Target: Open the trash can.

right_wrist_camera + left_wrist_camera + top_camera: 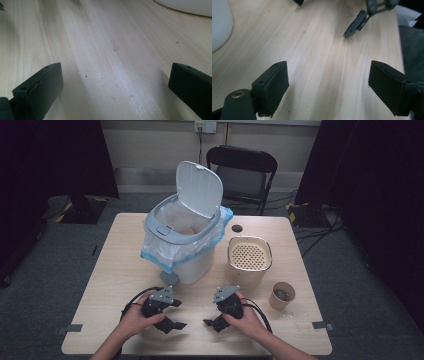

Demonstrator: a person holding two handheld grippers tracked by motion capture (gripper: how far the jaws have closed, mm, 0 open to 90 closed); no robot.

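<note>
1. The left gripper (170, 324) is held low over the near edge of the table (115, 285), at about 7 o'clock of the tabletop in the high view.
2. In the left gripper view its jaws (328, 87) are seen spread wide, released, with bare wood between them.
3. The white pedal bin (192, 265) is found at 12 o'clock of the left gripper, near but apart from it. Its lid (200, 187) is raised and its pedal (170, 278) is turned toward the gripper.
4. The bin's wall (219, 22) is glimpsed at 10 o'clock in the left gripper view.
5. The right gripper (212, 324) is held just beside the left one, at its 3 o'clock. Its jaws (115, 92) are likewise parted and nothing is grasped.
6. A beige strainer pot (249, 262) is seen at 1 o'clock of the right gripper, and a paper cup (282, 296) at about 3 o'clock.
</note>
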